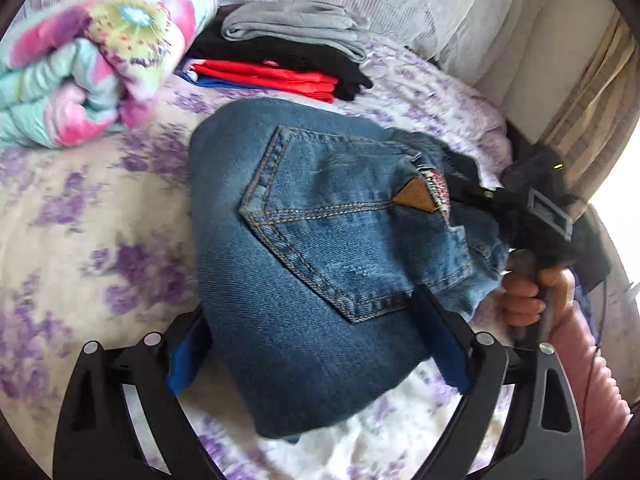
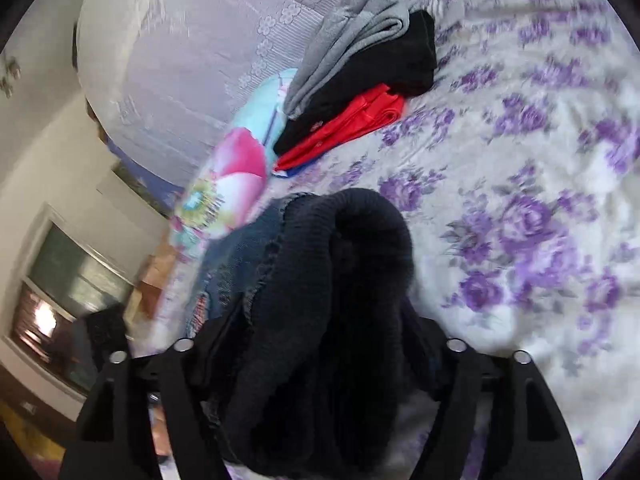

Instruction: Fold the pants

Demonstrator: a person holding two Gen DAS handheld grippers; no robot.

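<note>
1. The pants (image 1: 320, 248) are blue denim jeans, folded into a thick bundle that fills the middle of the left wrist view. They lie on a bed (image 1: 80, 220) covered by a white sheet with purple flowers.
2. A back pocket with tan double stitching faces up, and a small tan triangular patch sits at its right corner beside a red-and-white label.
3. The left hand-held gripper (image 1: 320, 344) reaches in from the bottom of the frame, jaws spread wide. Its blue pads (image 1: 444, 332) flank the lower part of the bundle; whether they press on the denim cannot be told.
4. The right hand-held gripper (image 1: 472, 192) enters from the right edge of that view at the waistband end, with a hand (image 1: 528, 296) around its handle.
5. In the right wrist view, the dark ribbed inside of the waistband bulges up between that gripper's parted fingers; contact is hidden and blurred.
6. At upper centre lies a stack of folded clothes (image 1: 288, 52), grey, black, red and blue. A colourful rolled blanket (image 1: 88, 64) is at upper left.
</note>
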